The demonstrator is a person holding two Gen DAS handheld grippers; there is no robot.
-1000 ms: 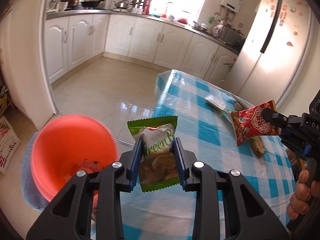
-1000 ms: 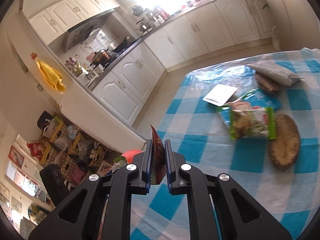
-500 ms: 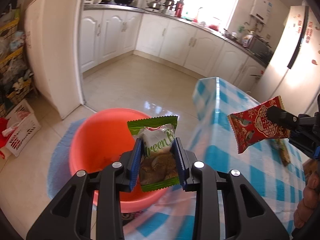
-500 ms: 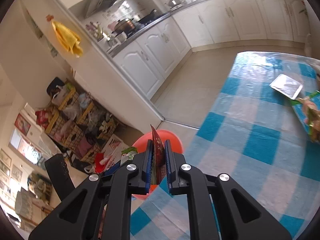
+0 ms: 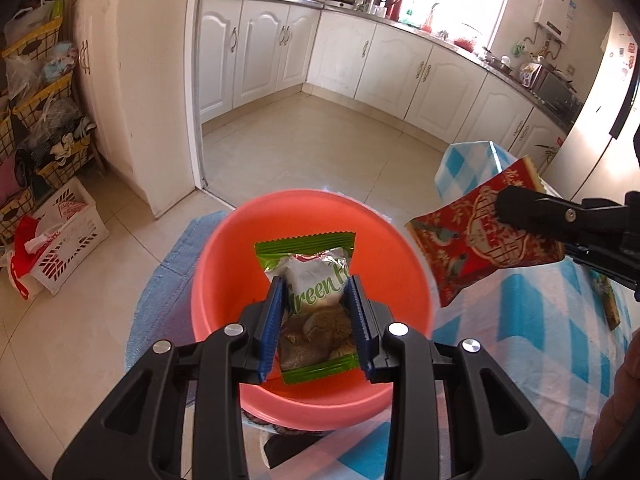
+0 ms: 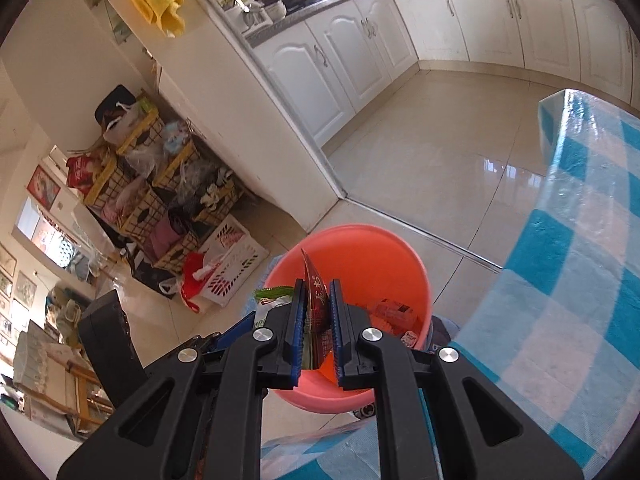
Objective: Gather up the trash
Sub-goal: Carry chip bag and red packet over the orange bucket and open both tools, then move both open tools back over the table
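My left gripper (image 5: 316,300) is shut on a green snack packet (image 5: 314,280) and holds it over the orange bucket (image 5: 224,256) on the floor. My right gripper (image 6: 317,300) is shut on a red snack wrapper (image 6: 314,296), seen edge-on, above the bucket's (image 6: 380,252) near rim. In the left wrist view the red wrapper (image 5: 468,240) hangs from the right gripper (image 5: 508,204) just right of the bucket. Some wrappers (image 6: 390,312) lie inside the bucket.
The table with a blue checked cloth (image 6: 580,280) stands right of the bucket. A white crate (image 5: 68,236) and stacked baskets (image 5: 44,120) stand at the left wall. White kitchen cabinets (image 5: 360,52) line the far side, beyond the tiled floor (image 5: 320,140).
Both grippers swung left from over the table to above the orange bucket, each still holding its packet. The bucket now sits directly under the green packet.
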